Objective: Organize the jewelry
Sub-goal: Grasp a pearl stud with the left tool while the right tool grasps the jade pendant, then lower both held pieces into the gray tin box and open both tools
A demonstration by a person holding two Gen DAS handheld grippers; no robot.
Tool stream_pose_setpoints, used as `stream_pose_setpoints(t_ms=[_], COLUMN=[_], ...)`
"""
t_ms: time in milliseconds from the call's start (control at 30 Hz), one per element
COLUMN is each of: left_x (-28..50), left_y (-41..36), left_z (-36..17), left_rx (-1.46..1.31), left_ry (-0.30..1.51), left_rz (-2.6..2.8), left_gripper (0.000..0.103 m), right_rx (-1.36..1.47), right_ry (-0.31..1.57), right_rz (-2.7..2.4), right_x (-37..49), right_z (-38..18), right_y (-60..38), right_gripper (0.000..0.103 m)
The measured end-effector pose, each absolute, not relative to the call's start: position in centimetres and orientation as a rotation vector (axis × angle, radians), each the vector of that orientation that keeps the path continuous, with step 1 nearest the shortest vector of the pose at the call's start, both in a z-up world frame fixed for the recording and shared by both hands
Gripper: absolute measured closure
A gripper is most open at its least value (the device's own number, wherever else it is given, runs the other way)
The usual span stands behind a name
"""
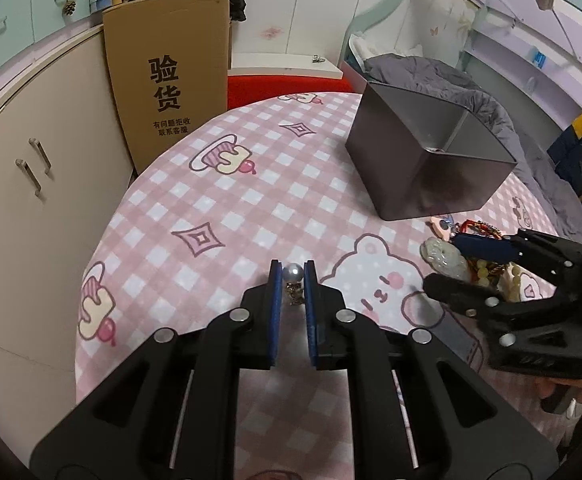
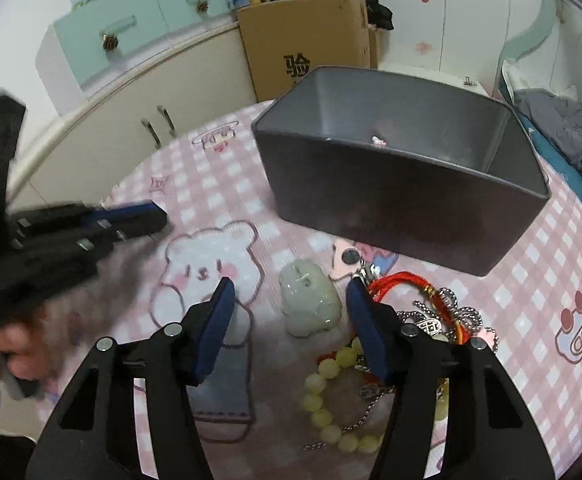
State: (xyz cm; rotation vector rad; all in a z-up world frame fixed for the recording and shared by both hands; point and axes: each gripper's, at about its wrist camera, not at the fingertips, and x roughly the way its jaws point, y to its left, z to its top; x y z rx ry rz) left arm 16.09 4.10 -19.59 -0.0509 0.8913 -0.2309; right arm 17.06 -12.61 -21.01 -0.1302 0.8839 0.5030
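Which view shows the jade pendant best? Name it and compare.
Right wrist view: the jade pendant lies whole and close between the open right claw's fingers. Left wrist view shows it small, far right, partly hidden by that claw.

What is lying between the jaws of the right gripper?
The pale green jade pendant lies between the jaws of the right gripper, untouched. The right wrist view shows it.

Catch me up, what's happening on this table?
A person with two handheld grippers is sorting jewelry into a dark grey box. The left gripper has its jaws shut on a pearl piece. The right gripper hangs open over the jewelry pile, jaws either side of a pale jade pendant, not gripping it. Beads and a red cord remain on the cloth.
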Motion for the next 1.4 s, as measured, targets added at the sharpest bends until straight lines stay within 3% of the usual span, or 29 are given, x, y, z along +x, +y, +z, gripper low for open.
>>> stream_pose_setpoints(t_ms=[67, 100, 233, 667, 967, 1100, 1300, 1367, 1400], left_x=[16.0, 15.9, 15.6, 14.2, 16.8, 20.1, 24.0, 24.8, 25.2], left_y=[4.0, 3.9, 3.4, 2.1, -1.3, -3.4, -4.8, -5.2, -5.4], left_z=[-19.5, -19.5, -18.9, -14.6, -8.7, -7.1, -9.2, -10.3, -10.9], left_rx=[-0.054, -0.054, -0.057, -0.058, -0.008, -0.006, -0.071, -0.076, -0.067], left_ry=[0.891, 0.891, 0.884, 0.798, 0.669, 0.656, 0.762, 0.813, 0.838], left_rz=[-0.236, -0.24, -0.256, -0.328, -0.42, -0.444, -0.466, -0.482, -0.481], left_gripper=[0.092, 0.092, 0.092, 0.092, 0.092, 0.092, 0.092, 0.091, 0.08], right_rx=[-0.185, -0.206, -0.199, 0.044, 0.122, 0.205, 0.261, 0.289, 0.303], right_ry=[0.872, 0.867, 0.874, 0.769, 0.677, 0.728, 0.827, 0.841, 0.84], right_rz=[0.46, 0.443, 0.463, 0.577, 0.481, 0.45, 0.415, 0.398, 0.376], right_x=[16.9, 16.9, 16.6, 13.5, 19.2, 22.8, 25.4, 25.8, 25.8], right_z=[-21.1, -21.1, -21.0, -15.0, -9.1, -9.4, -11.7, -12.0, -12.0], right_y=[-12.2, -12.2, -12.7, -15.8, -19.6, -21.2, -21.6, -21.8, -22.1], right_gripper=[0.059, 0.071, 0.076, 0.076, 0.076, 0.076, 0.075, 0.073, 0.052])
